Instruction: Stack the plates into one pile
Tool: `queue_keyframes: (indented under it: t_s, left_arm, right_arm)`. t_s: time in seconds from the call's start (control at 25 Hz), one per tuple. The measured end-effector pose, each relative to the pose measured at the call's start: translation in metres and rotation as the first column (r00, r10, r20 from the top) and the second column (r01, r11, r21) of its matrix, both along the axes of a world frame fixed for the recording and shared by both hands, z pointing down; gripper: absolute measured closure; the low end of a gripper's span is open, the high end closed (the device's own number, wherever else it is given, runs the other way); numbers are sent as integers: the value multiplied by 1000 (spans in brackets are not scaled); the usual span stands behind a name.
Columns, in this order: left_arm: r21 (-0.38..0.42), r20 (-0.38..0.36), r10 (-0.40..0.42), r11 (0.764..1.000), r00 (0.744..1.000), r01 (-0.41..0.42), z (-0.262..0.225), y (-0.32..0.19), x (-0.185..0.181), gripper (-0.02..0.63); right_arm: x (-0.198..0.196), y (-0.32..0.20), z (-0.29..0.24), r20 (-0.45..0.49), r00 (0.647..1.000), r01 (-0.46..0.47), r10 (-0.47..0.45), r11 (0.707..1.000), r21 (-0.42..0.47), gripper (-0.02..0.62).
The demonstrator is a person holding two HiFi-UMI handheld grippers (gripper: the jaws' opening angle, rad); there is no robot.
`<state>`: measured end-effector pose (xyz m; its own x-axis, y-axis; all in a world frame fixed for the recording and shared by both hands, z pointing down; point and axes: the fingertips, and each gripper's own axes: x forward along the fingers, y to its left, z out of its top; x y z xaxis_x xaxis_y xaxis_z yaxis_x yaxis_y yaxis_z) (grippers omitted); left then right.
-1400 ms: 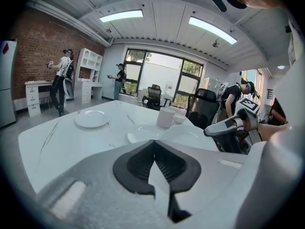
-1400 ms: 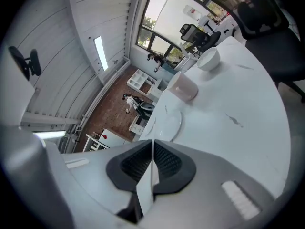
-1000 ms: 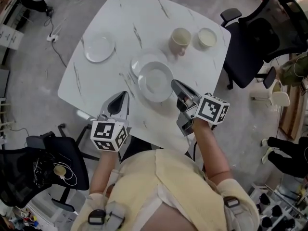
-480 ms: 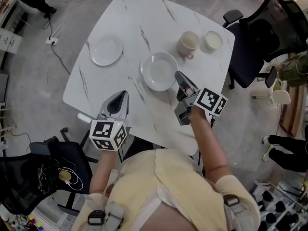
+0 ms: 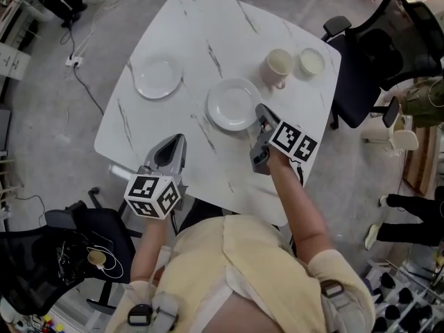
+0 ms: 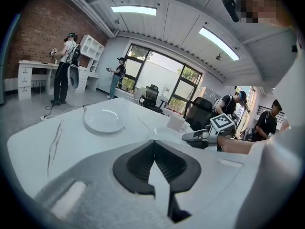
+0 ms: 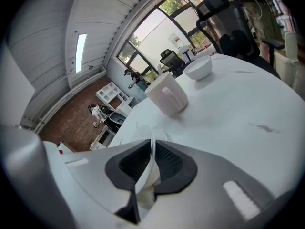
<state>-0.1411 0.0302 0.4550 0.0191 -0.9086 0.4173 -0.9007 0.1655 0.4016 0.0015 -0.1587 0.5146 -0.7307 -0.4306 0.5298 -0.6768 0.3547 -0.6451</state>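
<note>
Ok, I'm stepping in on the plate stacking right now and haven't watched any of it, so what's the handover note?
Left gripper: jaws shut, nothing in them, over the near edge of the table.
Right gripper: jaws have just been opening, with the rim of the centre plate between them. That plate is down, close to the mug.
Done: the plate carried a second ago has come down over the one that lay at the centre. The two now show as one outline.
Left: bring the lone plate from the table's left side onto that pile.
</note>
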Motion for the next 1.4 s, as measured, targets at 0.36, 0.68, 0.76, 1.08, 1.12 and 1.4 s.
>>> queue_keyframes:
  t_s: [0.36, 0.68, 0.76, 1.08, 1.12, 1.4]
  left_arm:
    - [57, -45, 17, 998, 999, -14, 2, 7, -16, 606]
    - [18, -107, 36, 999, 994, -35, 9, 12, -26, 604]
    - [15, -89, 41, 999, 995, -40, 9, 14, -29, 604]
    - [75, -72, -42, 996, 996, 47, -3, 16, -32, 606]
    - [89, -92, -61, 994, 994, 69, -5, 16, -31, 607]
    - [27, -128, -88, 995, 988, 92, -3, 23, -10, 606]
  right_arm:
    - [-5, -6, 11, -216, 976, 53, -26, 991, 121, 544]
    - [-4, -12, 2, -385, 923, 136, -4, 939, 317, 538]
    - [-7, -7, -8, -383, 924, 164, -19, 923, 348, 535]
    - [-17, 64, -41, -270, 932, 327, -244, 887, 327, 537]
    - [-16, 72, -44, -257, 927, 348, -272, 879, 326, 537]
    - [0, 99, -63, -215, 920, 386, -328, 857, 341, 537]
